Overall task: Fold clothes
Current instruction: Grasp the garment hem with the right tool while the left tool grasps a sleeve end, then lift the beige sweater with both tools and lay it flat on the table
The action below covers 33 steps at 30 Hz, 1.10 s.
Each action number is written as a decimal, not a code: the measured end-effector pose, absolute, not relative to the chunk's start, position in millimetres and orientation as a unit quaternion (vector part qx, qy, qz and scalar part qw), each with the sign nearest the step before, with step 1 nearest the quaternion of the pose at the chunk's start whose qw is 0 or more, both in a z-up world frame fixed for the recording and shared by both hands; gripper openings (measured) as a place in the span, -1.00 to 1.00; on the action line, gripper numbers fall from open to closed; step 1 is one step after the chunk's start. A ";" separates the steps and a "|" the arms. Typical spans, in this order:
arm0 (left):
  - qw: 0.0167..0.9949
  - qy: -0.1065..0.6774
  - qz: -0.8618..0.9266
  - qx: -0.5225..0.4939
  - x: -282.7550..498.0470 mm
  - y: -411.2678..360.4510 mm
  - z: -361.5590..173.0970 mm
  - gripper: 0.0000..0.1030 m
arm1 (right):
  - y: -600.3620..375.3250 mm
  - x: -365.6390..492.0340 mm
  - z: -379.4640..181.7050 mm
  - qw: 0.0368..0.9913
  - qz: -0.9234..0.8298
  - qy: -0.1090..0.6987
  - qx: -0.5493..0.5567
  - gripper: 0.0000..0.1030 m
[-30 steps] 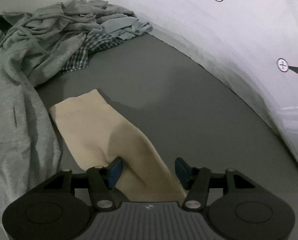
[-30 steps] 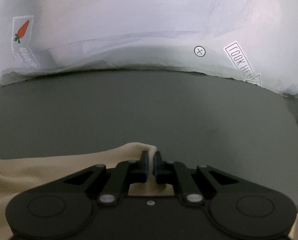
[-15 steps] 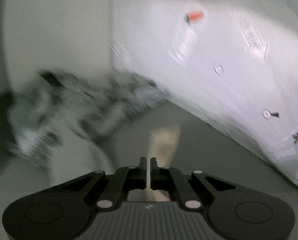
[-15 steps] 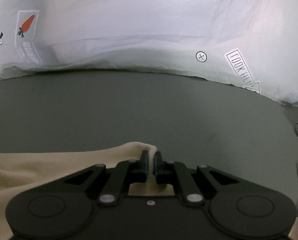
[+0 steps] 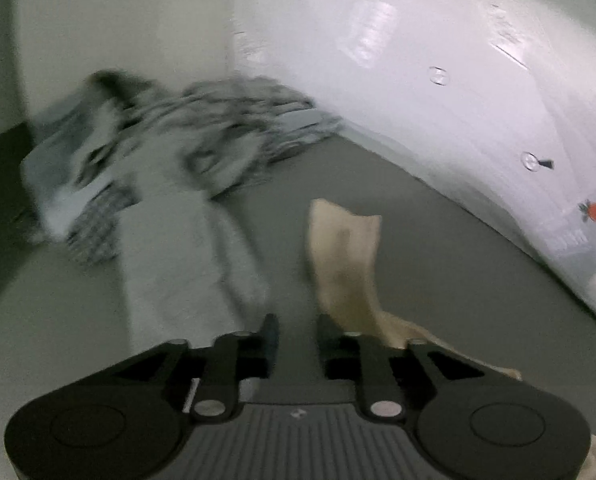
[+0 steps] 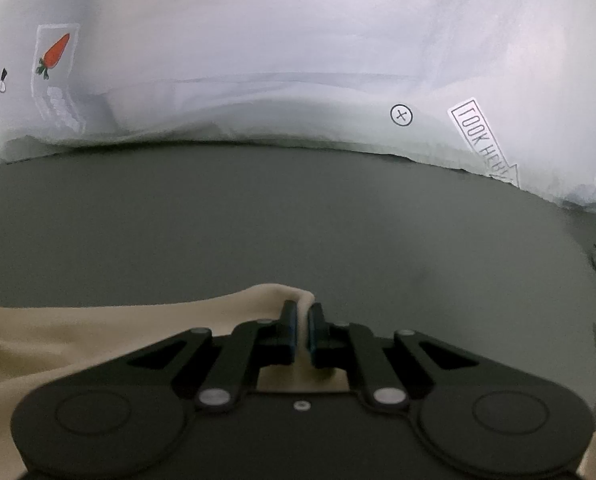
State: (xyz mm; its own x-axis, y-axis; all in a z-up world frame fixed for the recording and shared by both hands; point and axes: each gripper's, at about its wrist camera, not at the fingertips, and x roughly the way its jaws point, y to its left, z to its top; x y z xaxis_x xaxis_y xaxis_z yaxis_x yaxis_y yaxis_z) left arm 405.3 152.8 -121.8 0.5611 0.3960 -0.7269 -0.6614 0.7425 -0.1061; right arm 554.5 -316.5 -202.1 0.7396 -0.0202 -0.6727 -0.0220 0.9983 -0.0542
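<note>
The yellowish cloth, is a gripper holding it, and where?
Yes. The right gripper pinches the cream cloth at a bunched fold on its far edge. The left gripper has just been opening, with nothing between its fingers.

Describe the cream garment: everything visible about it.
The cream garment is a plain, soft, thin-looking fabric, no print or seams discernible. It lies rumpled on the grey table. The right gripper is shut on a raised fold of its edge. In the left wrist view a narrow strip of it stretches away across the table, beside the left gripper, whose jaws have just been opening with nothing between them. Its full shape is hidden.
</note>
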 end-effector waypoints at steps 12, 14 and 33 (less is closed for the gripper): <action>0.840 0.448 0.286 -0.114 539.3 200.2 -179.0 0.28 | -317.6 552.3 -201.6 0.935 -0.002 0.354 -0.023 -0.85; 0.832 0.451 0.304 -0.107 541.6 205.9 -188.7 -0.15 | -316.9 552.4 -201.1 0.935 -0.004 0.354 -0.025 -0.85; 0.848 0.302 0.393 -0.187 326.4 166.6 -91.4 -0.78 | -303.5 550.9 -197.7 0.935 -0.013 0.350 -0.058 -0.83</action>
